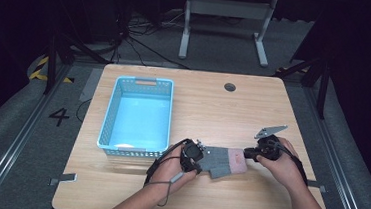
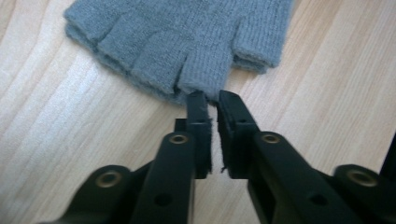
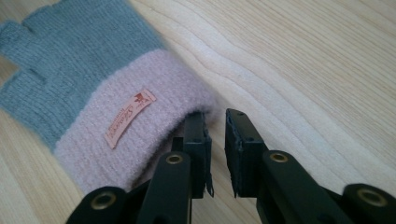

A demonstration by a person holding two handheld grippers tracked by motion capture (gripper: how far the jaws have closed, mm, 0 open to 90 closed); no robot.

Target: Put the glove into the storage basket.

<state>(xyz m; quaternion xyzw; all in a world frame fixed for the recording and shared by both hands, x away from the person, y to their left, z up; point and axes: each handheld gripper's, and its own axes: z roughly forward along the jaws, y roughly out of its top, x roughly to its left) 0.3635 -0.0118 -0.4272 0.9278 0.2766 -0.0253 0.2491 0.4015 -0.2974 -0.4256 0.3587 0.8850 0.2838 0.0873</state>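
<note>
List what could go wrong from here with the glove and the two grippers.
1. The left gripper has a narrow gap between its fingers at the fingertip end of the grey glove; closing now may catch only a thin edge of knit, which could slip out.
2. The right gripper sits at the rim of the pink cuff, beside it rather than around it, so it may close on nothing.
3. The blue basket stands close to the left hand; a lift could knock it.
</note>
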